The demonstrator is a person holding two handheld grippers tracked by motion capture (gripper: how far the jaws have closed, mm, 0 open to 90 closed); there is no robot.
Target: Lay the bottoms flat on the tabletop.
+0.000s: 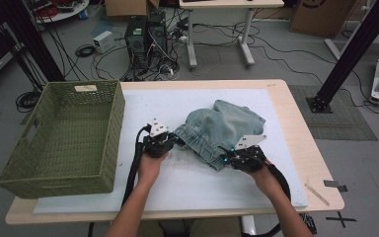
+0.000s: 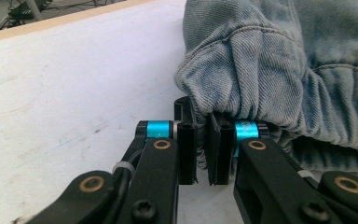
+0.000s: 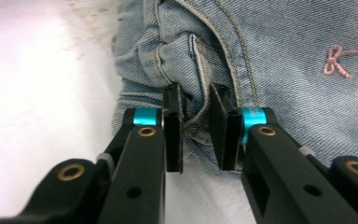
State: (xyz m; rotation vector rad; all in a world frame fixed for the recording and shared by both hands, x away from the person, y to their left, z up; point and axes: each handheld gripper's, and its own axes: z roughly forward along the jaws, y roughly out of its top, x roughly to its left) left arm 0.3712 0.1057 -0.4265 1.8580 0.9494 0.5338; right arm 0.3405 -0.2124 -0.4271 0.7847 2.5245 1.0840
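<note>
The left gripper (image 1: pixel 173 139) sits at the left edge of a crumpled pair of light blue jeans (image 1: pixel 227 129), and its own view (image 2: pixel 204 140) shows the jaws drawn nearly together, pinching a gathered fold of the elastic waistband that bulges just ahead of and above the pads. The denim (image 2: pixel 279 70) piles up to the right of that gripper, while bare white mat (image 2: pixel 74 93) lies to its left. The right gripper (image 1: pixel 227 157) holds at the near edge of the same garment; seen from its own camera (image 3: pixel 196 123), its jaws stand narrow with a bunched seam of the jeans (image 3: pixel 279 56) between the pads, which meet the cloth on both sides. A small pink embroidered bow (image 3: pixel 340 59) sits on the denim ahead and to the right of this gripper. The jeans lie heaped between and beyond the two grippers on the white mat (image 1: pixel 177 177), which covers the wooden table (image 1: pixel 321 173). A green woven basket (image 1: pixel 64 133) stands well off to the left of the left gripper, apart from the jeans. The person's left hand (image 1: pixel 150 165) and right hand (image 1: pixel 261 173) hold the grippers from behind.
</note>
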